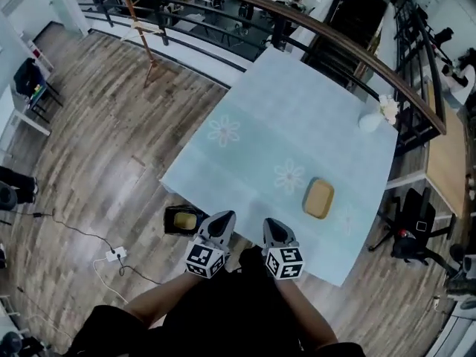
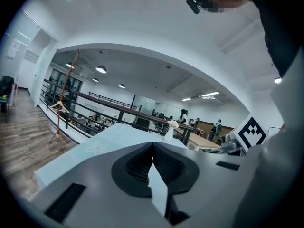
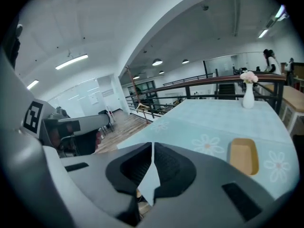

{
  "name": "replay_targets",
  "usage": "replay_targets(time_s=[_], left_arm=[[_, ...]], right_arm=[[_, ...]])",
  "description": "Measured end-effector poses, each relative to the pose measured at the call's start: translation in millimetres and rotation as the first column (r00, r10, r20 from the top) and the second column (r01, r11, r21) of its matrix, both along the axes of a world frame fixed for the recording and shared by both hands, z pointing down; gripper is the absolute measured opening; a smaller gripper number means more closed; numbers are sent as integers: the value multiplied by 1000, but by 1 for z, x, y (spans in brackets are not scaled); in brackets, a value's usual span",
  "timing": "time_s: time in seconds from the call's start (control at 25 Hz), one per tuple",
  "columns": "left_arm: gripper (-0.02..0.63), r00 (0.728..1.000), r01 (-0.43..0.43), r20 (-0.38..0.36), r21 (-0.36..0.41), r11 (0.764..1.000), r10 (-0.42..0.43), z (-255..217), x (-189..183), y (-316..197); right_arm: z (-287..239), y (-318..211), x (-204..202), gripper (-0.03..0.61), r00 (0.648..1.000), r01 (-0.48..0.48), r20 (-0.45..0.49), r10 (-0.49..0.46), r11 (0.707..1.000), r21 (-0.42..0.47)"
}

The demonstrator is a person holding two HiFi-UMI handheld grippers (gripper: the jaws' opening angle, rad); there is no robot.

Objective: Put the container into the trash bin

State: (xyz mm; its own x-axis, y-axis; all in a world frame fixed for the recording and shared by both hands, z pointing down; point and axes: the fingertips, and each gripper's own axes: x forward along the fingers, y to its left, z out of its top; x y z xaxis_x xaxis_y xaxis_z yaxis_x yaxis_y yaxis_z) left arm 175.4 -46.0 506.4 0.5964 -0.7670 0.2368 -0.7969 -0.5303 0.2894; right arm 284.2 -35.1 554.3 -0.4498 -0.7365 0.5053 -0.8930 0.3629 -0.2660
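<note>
A shallow tan container [image 1: 318,198] lies on the light blue tablecloth of the table [image 1: 297,117], near its front right part. In the right gripper view the container [image 3: 243,156] lies ahead and to the right of the jaws. A small black trash bin [image 1: 183,219] with something yellowish in it stands on the wooden floor by the table's near left corner. My left gripper [image 1: 221,219] and right gripper [image 1: 271,225] hover side by side at the table's near edge. Both are shut and hold nothing, and the same shows for the left gripper [image 2: 153,148] and the right gripper [image 3: 152,151] up close.
A white vase with flowers [image 1: 372,119] stands at the table's far right corner. A dark railing [image 1: 223,2] curves behind the table. An office chair [image 1: 413,233] is at the right, and a power strip with cable [image 1: 113,255] lies on the floor at the left.
</note>
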Motion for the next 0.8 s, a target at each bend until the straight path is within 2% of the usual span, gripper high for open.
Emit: replay_targets(time_s=[0.2,0.4,0.8], left_arm=[[11,995,-98,18,-9,995,98,7,84,-14],[11,984,-178,27,-14,984,178,12,150,-27],[11,962,-265,51,-55,963,268,33,227,-48]], right_arm=[[2,-6,91,40,992,-127,-7,127,992,6],[13,-13,167,40,968,-252,-14,252,968,-2],[46,-25,267,41,912,-411,-45,409,910,-52]])
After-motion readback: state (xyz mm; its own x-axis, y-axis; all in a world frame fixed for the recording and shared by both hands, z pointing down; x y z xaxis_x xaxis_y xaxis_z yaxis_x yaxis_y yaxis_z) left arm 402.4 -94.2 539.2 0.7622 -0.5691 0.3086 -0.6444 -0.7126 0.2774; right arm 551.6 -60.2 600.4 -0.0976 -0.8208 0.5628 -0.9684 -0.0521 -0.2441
